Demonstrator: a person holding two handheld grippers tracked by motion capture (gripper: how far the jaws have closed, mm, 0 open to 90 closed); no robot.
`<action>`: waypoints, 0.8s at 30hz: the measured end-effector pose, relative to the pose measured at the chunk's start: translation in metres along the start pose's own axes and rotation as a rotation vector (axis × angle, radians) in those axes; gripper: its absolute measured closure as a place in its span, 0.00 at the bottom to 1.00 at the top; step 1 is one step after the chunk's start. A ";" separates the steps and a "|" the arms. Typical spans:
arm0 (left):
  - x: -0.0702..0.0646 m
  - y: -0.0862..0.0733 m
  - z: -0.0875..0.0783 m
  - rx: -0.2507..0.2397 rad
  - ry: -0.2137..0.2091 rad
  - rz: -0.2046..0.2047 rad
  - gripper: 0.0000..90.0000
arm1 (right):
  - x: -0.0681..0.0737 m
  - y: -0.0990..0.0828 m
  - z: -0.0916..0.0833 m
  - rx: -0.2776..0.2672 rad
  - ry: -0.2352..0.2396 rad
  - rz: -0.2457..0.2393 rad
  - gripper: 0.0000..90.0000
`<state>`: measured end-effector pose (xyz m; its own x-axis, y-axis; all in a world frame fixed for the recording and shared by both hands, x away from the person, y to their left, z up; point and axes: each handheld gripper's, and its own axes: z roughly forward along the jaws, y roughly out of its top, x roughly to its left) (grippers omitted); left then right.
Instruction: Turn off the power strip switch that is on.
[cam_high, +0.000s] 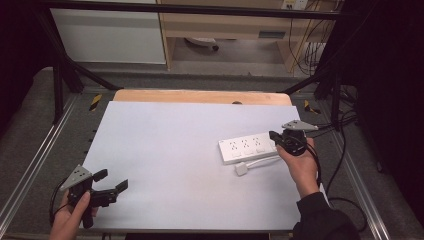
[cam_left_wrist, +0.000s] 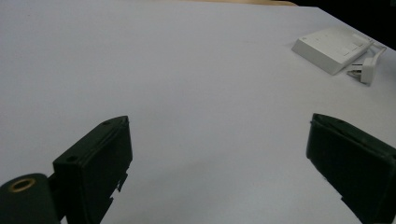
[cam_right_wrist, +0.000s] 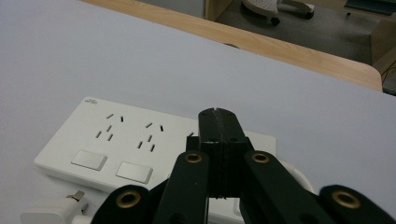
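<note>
**Grippers at opposite ends of the table, power strip by the right one**

Table (cam_high: 165, 150) with a pale sheet over it carries one white power strip (cam_high: 248, 148), which lies toward the right side, its long axis running left to right and slightly tilted. Three sets of sockets sit along its top, each with a flat switch below it. In front of the strip, just beside its near edge, lies a white plug (cam_high: 242, 169) on a white cord (cam_high: 265, 160) that runs back toward the strip's right end.

The right gripper (cam_high: 276, 136) is held in the right hand (cam_high: 302, 167) at the right end of the power strip, pointing left along it. Its jaws are pressed flat together with nothing between them. In the right gripper view the closed tips hang over the strip near its third socket set, with two switches and the plug's metal pins showing lower left; whether the tips touch the strip cannot be told.

The left gripper (cam_high: 111, 182) is in the left hand (cam_high: 70, 220) at the near left corner of the table, well apart from the strip. Its jaws stand wide, with only bare sheet between them. In the left gripper view the strip (cam_left_wrist: 332, 49) and plug (cam_left_wrist: 366, 73) sit far off at upper right.

A wooden edge (cam_high: 200, 96) borders the far side of the table.
</note>
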<state>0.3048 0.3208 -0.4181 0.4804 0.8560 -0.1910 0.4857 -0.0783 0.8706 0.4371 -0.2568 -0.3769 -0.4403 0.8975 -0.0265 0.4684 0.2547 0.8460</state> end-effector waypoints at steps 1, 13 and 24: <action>0.000 0.000 0.000 0.000 -0.001 -0.001 0.08 | 0.000 0.000 0.001 0.001 -0.001 -0.003 1.00; 0.000 0.000 0.000 0.000 0.000 -0.001 0.08 | 0.003 -0.006 0.009 0.017 0.010 0.006 1.00; 0.000 0.000 0.000 -0.001 0.000 -0.001 0.08 | 0.005 -0.010 0.013 0.023 0.014 0.010 1.00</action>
<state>0.3046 0.3209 -0.4180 0.4798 0.8562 -0.1919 0.4856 -0.0769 0.8708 0.4397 -0.2502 -0.3926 -0.4461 0.8949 -0.0108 0.4900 0.2542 0.8338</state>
